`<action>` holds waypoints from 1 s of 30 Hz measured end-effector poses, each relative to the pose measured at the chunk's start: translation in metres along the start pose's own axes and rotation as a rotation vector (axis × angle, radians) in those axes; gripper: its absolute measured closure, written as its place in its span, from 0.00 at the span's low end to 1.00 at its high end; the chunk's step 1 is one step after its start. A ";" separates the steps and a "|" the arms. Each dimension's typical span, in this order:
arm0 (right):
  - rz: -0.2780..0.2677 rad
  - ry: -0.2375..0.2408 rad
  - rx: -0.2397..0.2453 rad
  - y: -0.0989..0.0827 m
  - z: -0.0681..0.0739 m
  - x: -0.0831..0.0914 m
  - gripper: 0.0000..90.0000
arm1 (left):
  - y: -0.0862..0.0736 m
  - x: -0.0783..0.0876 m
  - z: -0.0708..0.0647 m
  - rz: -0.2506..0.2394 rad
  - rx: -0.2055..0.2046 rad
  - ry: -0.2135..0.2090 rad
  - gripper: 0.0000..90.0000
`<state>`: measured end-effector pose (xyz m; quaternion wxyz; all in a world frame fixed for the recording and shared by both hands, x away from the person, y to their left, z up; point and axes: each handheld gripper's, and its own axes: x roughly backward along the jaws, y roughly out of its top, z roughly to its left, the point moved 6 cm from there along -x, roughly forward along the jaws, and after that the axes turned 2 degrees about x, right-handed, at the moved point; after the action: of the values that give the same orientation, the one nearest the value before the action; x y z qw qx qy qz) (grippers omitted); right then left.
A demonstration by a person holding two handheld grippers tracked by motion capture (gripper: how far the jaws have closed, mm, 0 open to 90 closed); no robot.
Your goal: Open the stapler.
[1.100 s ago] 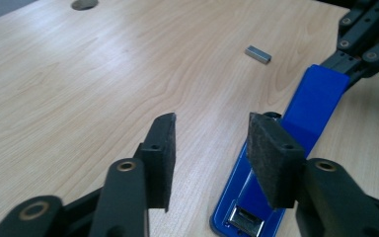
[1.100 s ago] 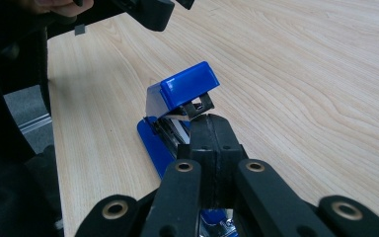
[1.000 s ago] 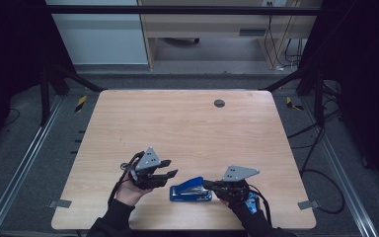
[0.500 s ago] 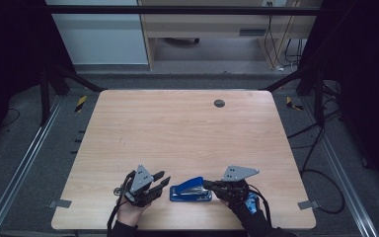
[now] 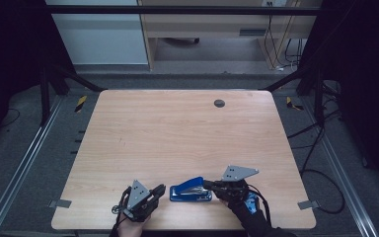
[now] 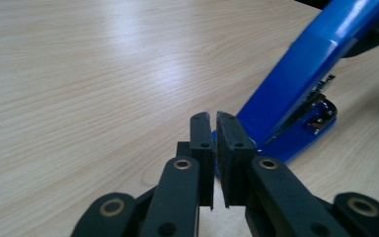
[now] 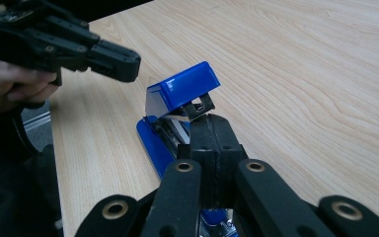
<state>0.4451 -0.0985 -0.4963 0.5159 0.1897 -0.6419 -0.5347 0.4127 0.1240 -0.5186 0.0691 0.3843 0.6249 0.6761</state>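
Half the stapler [image 7: 180,106] behind jaws

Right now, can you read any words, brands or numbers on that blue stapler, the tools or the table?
None can be read.
Stapler: plain blue, no lettering shows.
Left gripper and right gripper: bare black jaws and grey plates, no marks.
Table: bare wood.

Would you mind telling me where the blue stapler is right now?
In the high view the blue stapler lies near the table's front edge, between the left hand-held gripper and the right hand-held gripper, its top cover raised.
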 end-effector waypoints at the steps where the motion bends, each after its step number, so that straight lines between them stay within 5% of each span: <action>1: 0.000 0.000 0.000 0.000 0.000 0.000 1.00 | -0.001 0.000 -0.003 -0.001 0.006 -0.010 0.96; 15: 0.001 0.001 -0.003 0.000 0.000 0.000 1.00 | -0.007 -0.015 -0.042 0.000 -0.002 -0.068 0.99; 30: 0.003 0.001 -0.006 0.000 0.000 0.000 1.00 | -0.008 -0.037 -0.073 -0.011 -0.005 -0.065 0.99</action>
<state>0.4451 -0.0983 -0.4961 0.5175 0.1874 -0.6402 -0.5359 0.3917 0.0467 -0.5361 0.0940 0.4025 0.6225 0.6646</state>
